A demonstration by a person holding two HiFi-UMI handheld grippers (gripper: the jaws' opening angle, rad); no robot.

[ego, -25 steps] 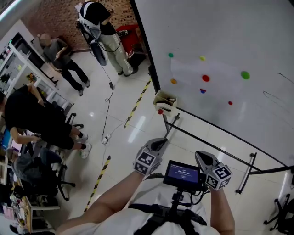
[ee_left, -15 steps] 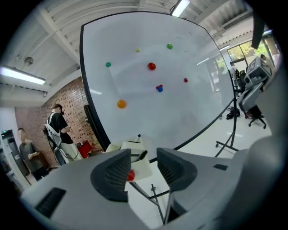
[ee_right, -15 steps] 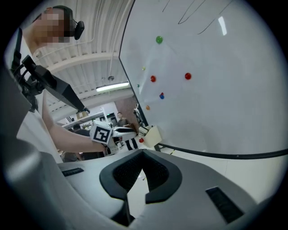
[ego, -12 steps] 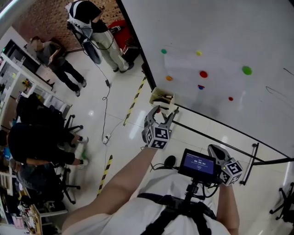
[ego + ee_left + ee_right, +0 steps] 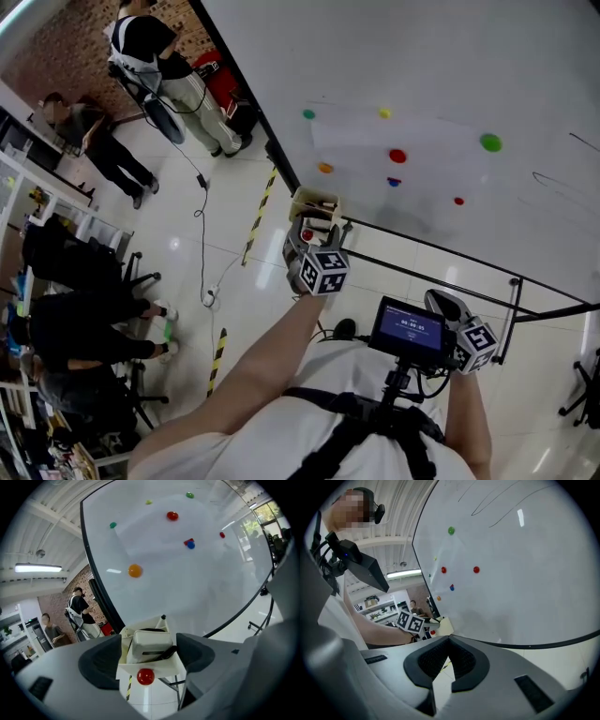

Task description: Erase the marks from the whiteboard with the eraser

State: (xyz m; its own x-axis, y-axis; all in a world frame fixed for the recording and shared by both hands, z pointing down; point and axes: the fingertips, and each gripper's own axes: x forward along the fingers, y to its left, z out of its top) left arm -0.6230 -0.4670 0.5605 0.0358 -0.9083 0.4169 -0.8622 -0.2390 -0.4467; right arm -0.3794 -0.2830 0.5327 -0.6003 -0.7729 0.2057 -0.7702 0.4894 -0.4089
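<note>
The whiteboard (image 5: 450, 84) carries faint black marks (image 5: 553, 180) at its right and several coloured magnets. A cream tray (image 5: 314, 202) hangs at the board's lower left corner. In it lies a white block eraser (image 5: 151, 644) above a red magnet (image 5: 145, 676). My left gripper (image 5: 319, 228) reaches up to the tray, and its jaws are opening. In the left gripper view (image 5: 147, 658) they stand either side of the tray and eraser, and the pads touch neither. My right gripper (image 5: 442, 302) hangs low by my body, shut and empty (image 5: 448, 654).
The board stand's black bar (image 5: 422, 246) runs under the board. A small monitor (image 5: 410, 328) sits on my chest rig. At the left are people (image 5: 155, 52), office chairs (image 5: 112, 281), a floor cable (image 5: 202, 225) and yellow-black tape (image 5: 258, 216).
My left gripper rose from beside my body to the tray and its jaws went from shut to wide. The right gripper sank a little to the lower right.
</note>
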